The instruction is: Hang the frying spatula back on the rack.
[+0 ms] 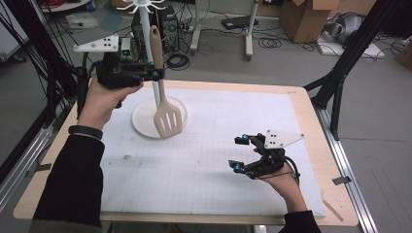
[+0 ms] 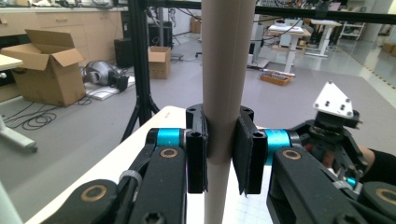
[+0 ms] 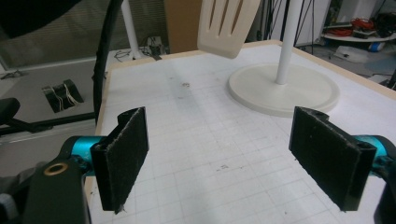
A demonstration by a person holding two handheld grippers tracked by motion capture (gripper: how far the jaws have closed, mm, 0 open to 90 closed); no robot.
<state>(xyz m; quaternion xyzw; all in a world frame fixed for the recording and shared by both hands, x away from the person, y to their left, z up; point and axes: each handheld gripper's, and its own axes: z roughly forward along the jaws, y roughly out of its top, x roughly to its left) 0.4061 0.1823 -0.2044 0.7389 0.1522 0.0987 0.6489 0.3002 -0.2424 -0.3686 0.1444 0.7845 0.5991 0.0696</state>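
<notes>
Currently, the left gripper [image 1: 154, 74] is holding a pale beige slotted spatula with a long, smooth handle [image 1: 164, 99], its jaws clamped on the handle about midway up. The spatula is hanging nearly upright in the air, blade down, with the slotted blade hovering just above the round white base of the utensil stand [image 1: 143, 116]. The stand's thin white post [image 1: 156, 92] is rising directly behind the handle, and its hooked white crown [image 1: 141, 6] is sitting above the handle's top end.

The step in hand appears to be hanging the spatula on one of the crown's hooks. To do it well:

1. Keep the grip firm; in the left gripper view the black pads [image 2: 196, 149] are pressing both sides of the handle [image 2: 225, 93], which looks smooth and could slide.
2. Raise the tool until the handle's end is level with a hook, keeping the blade clear of the post.
3. Release only once the hook is bearing the weight; whether the handle end has a hanging hole cannot be told.

The right gripper [image 1: 240, 154] is resting low over the white gridded mat [image 1: 204, 174] near the table's right side, well apart from the stand. Its jaws are standing wide apart with nothing between them, as the right gripper view confirms [image 3: 224, 163].

No brand, label or legible writing is showing on the spatula, the stand, the mat or either gripper. The cardboard boxes [image 2: 44, 65] on the floor are carrying no readable print.
</notes>
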